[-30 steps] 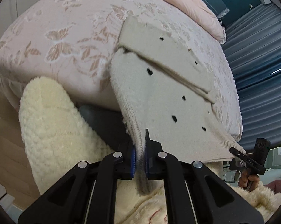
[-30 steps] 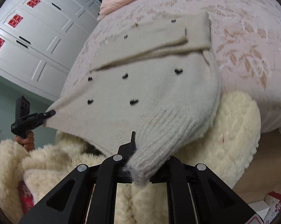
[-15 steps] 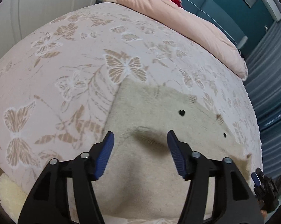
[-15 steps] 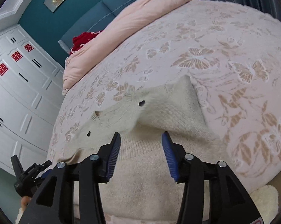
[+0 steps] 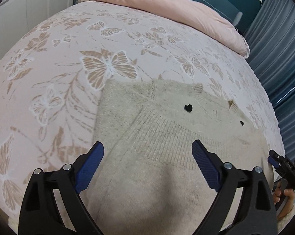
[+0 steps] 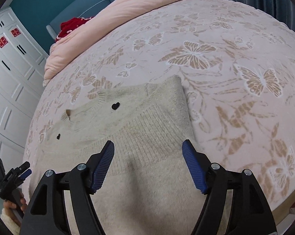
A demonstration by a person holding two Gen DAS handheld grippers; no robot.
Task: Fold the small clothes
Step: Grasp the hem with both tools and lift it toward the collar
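1. A small beige knitted sweater with black heart-shaped dots [image 5: 167,137] lies folded on a pale pink bedspread patterned with tan butterflies [image 5: 69,58], its ribbed hem doubled up over the body toward the neckline.
2. The ribbed hem edge [image 6: 147,121] runs across the sweater, just below one black heart [image 6: 115,106].
3. The left gripper [image 5: 147,162], black with blue ridged pads, hangs above the near part of the sweater with its jaws spread wide apart and nothing between them.
4. The right gripper [image 6: 148,164], of the same build, sits over the same near part of the sweater, jaws likewise wide apart and holding nothing.
5. In the left wrist view the right gripper [image 5: 278,161] shows at the sweater's right edge, with bare fingers [image 5: 284,192] on its handle.
6. In the right wrist view the left gripper [image 6: 23,169] shows at the sweater's left edge.
7. A plain pink quilt [image 6: 127,11] is bunched beyond the sweater at the far end of the bedspread, with a red cloth [image 6: 73,24] beside it.
8. White panelled wardrobe doors [image 6: 10,58] stand to the sweater's left; blue-grey curtains [image 5: 284,49] hang to its right.
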